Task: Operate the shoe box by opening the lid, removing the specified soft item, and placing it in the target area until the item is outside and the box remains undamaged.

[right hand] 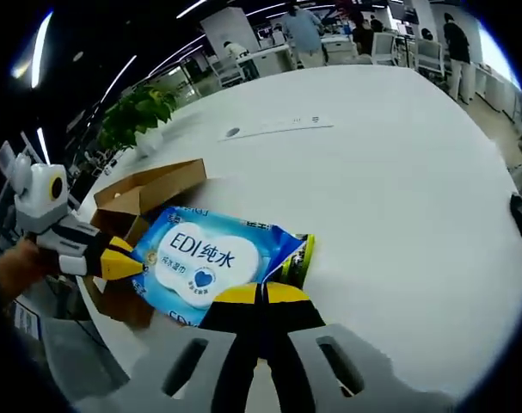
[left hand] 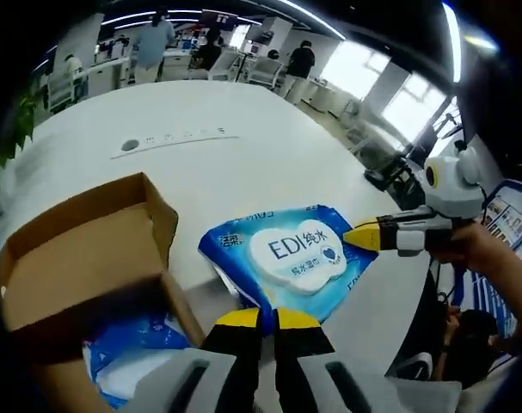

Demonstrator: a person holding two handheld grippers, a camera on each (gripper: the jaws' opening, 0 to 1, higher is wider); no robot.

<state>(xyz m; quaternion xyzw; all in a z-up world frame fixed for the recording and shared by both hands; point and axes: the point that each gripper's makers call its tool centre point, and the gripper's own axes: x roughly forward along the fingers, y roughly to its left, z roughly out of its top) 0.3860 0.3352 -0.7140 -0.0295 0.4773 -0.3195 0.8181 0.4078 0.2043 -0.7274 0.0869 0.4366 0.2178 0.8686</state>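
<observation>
Shoe box (left hand: 89, 258) — lid open, undamaged as far as shown. Blue wipes pack (left hand: 286, 254) — outside, flat on the white bench (left hand: 200, 172) beside it. Left gripper (left hand: 267, 320) and right gripper (right hand: 261, 294) — fingers pressed together, each pinching an opposite pack edge. Remaining: release.

Second blue pack (left hand: 127, 357) half-hidden in box (left hand: 80, 258)
</observation>
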